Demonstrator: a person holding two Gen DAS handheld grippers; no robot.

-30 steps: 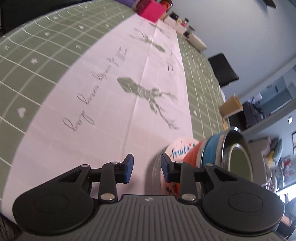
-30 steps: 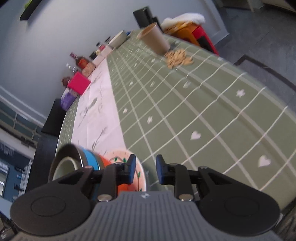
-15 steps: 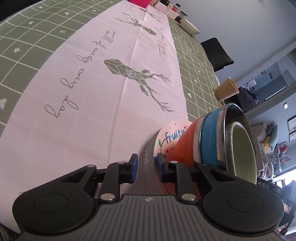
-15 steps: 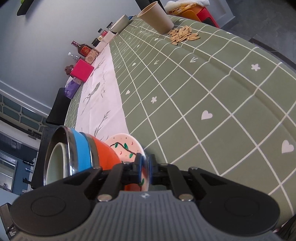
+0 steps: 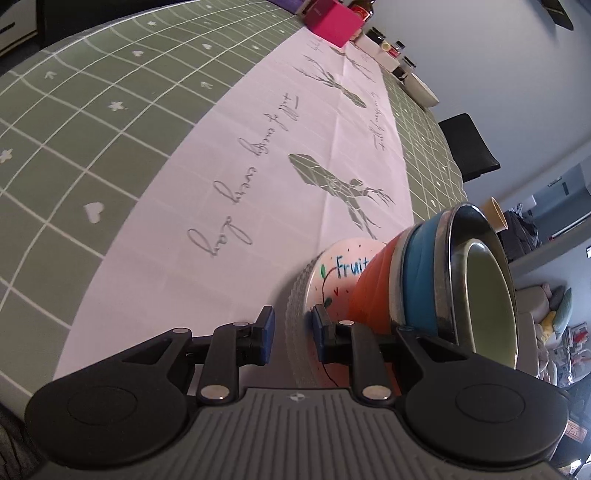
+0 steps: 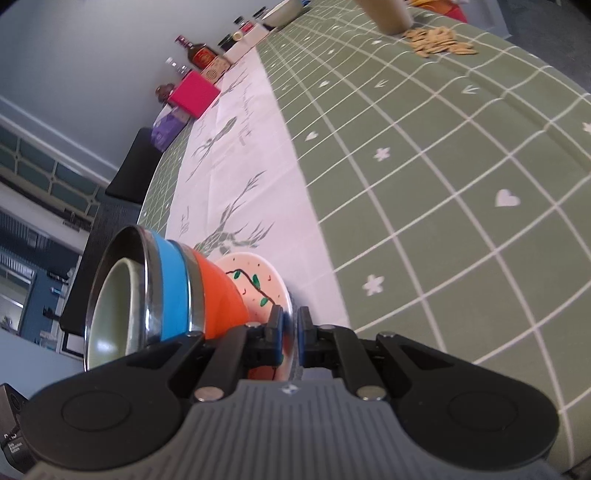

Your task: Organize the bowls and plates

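A stack of plates, the top one white with "Fruit" lettering (image 5: 341, 275) over a clear ribbed plate (image 5: 295, 317), carries nested bowls: orange (image 5: 373, 284), blue (image 5: 421, 280), steel and pale green (image 5: 487, 299). My left gripper (image 5: 290, 334) straddles the plates' rim with a gap still showing at its left pad. In the right wrist view the same plate (image 6: 258, 277) and orange bowl (image 6: 218, 295) appear. My right gripper (image 6: 290, 332) is shut on the plates' rim.
The stack is over a white runner (image 5: 258, 155) on a green checked tablecloth (image 6: 424, 177). A pink box (image 6: 194, 92), bottles (image 6: 199, 55), a paper cup (image 6: 388, 13) and scattered crackers (image 6: 437, 40) stand farther along. A black chair (image 5: 469, 147) is beside the table.
Both grippers closed in on the plates' rim from opposite sides. The right one clamped shut on it; the left narrowed around it. Both views have tilted and shifted.
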